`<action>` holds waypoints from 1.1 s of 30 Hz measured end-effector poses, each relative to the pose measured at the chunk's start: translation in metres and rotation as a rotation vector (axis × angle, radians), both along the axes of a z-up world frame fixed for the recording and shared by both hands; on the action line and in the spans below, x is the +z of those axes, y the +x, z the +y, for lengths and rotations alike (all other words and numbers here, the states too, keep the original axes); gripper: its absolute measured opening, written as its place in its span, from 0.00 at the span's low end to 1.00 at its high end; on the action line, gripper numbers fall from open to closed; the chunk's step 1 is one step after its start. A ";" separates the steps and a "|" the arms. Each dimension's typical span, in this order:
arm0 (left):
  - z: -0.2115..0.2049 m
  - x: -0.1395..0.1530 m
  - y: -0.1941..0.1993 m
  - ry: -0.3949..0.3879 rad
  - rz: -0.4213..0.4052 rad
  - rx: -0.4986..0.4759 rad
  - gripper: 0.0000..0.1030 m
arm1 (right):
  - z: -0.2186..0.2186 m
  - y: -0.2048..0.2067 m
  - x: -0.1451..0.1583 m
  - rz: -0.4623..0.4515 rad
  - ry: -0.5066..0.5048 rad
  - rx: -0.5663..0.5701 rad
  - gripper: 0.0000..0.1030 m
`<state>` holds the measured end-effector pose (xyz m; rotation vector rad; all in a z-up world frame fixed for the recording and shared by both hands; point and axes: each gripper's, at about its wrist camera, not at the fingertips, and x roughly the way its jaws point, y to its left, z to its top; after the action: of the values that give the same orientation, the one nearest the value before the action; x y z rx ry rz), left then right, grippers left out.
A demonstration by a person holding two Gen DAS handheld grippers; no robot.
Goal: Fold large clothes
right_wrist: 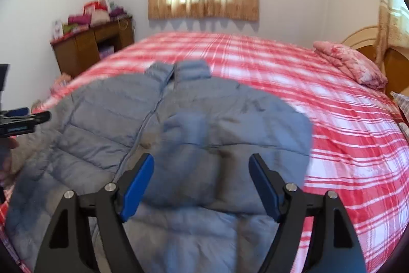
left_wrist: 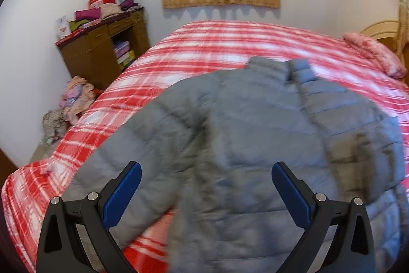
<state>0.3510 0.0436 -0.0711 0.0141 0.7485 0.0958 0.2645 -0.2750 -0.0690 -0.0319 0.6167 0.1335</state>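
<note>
Both tongs, left (left_wrist: pixel 206 192) and right (right_wrist: pixel 201 187), gaping empty over jacket (left_wrist: pixel 242 145) on bed (left_wrist: pixel 230 42); probably mid-fold, next gripping a side.

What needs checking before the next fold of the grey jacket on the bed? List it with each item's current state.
1. Left gripper open and empty: ok, fingers spread wide, nothing between them.
2. Right gripper open and empty: ok, likewise.
3. Grey jacket lies on the plaid bedspread, front up, collar toward the window: ok.
4. Sleeve on the right side folded in across the body: ok.
5. Sleeve on the left side folded in: not ok, it spreads out toward the bed edge.
6. Hem lying flat: cannot tell, it is hidden below the fingers and the frames are blurred.
</note>
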 end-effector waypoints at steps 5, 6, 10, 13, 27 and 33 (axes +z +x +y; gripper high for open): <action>-0.064 0.004 0.012 -0.077 0.022 -0.106 0.99 | -0.056 -0.002 -0.011 -0.005 -0.017 -0.161 0.86; -0.077 0.002 0.015 -0.083 0.028 -0.124 0.99 | -0.065 0.000 -0.015 0.003 -0.019 -0.185 0.86; -0.140 -0.013 0.029 -0.127 0.080 -0.209 0.99 | -0.115 0.000 -0.047 0.060 0.003 -0.323 0.86; -0.183 -0.024 0.039 -0.140 0.107 -0.284 0.99 | -0.142 -0.006 -0.060 0.086 0.018 -0.366 0.86; -0.177 0.007 0.040 -0.133 -0.014 -0.395 0.14 | -0.190 -0.017 -0.093 0.163 0.058 -0.440 0.86; -0.100 0.029 0.031 -0.090 -0.085 -0.286 0.14 | -0.182 -0.016 -0.096 0.178 0.014 -0.424 0.86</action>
<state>0.3818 -0.0569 -0.0421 0.0307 0.6587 -0.2091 0.2489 -0.4569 -0.1649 0.1252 0.7867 -0.2724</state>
